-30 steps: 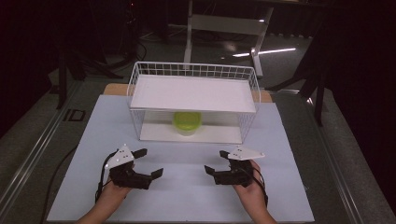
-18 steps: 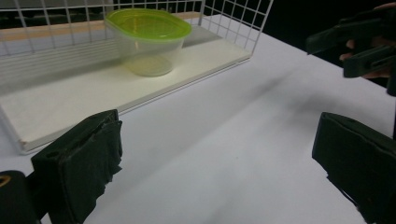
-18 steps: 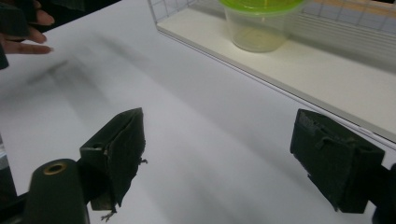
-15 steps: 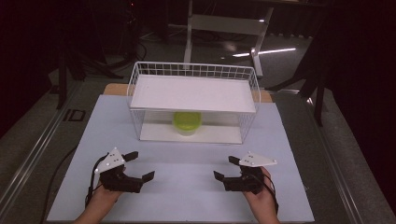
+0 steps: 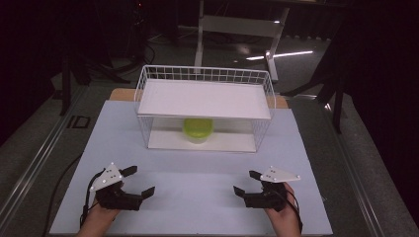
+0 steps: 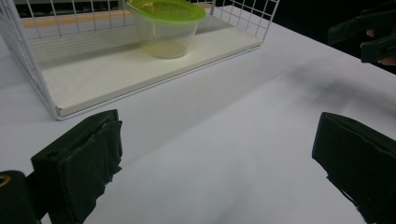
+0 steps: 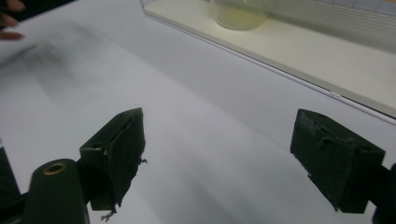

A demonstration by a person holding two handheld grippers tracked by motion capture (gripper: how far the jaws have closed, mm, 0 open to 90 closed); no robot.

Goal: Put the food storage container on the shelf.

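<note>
**Both grippers pull back toward the table's near edge**

Left gripper (image 5: 138,180) sits lower and further left in the high view than 1 s ago, now close to the near-left corner of the white mat (image 5: 197,173). Right gripper (image 5: 247,182) mirrors it: lower, further right. Most of that travel falls in the first half second; only a small extra drop since then. Gap between the two is wider, and both are farther from the wire rack (image 5: 205,111). Less forearm is visible at the bottom edge.
</note>
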